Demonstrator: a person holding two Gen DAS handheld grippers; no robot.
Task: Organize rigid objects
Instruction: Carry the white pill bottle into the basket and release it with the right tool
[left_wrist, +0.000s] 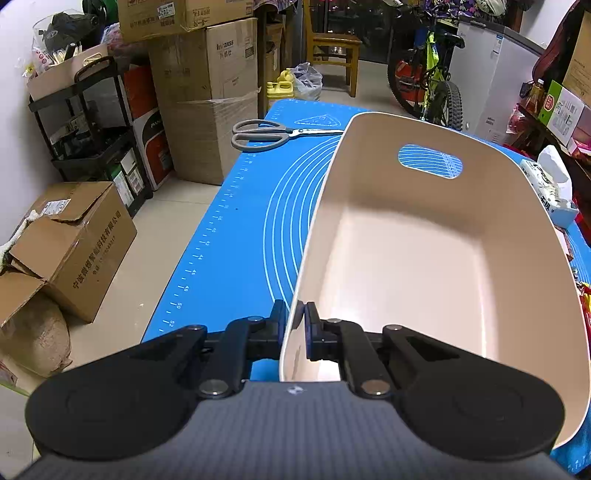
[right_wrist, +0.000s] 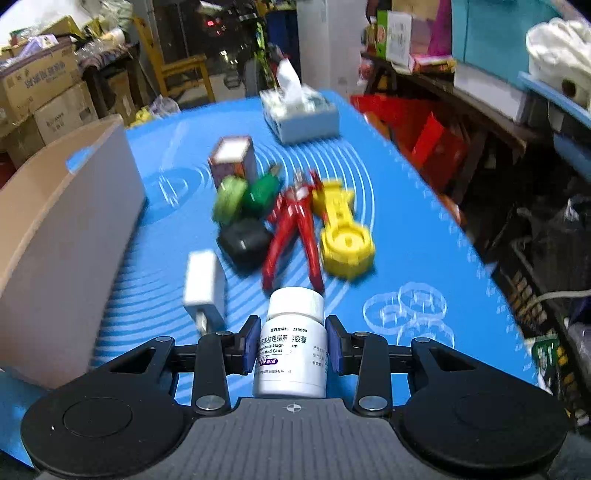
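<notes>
My left gripper is shut on the near left rim of an empty cream plastic bin that stands on the blue mat. My right gripper is shut on a white pill bottle with a white cap, held upright over the mat. Beyond the bottle lie a red figure, a yellow toy, a black case, a white charger, two green objects and a small printed box. The bin's outer wall stands at the left.
Grey-handled scissors lie at the mat's far left edge. A tissue box sits at the far end of the mat. Cardboard boxes and a black cart stand on the floor to the left; cluttered shelves line the right.
</notes>
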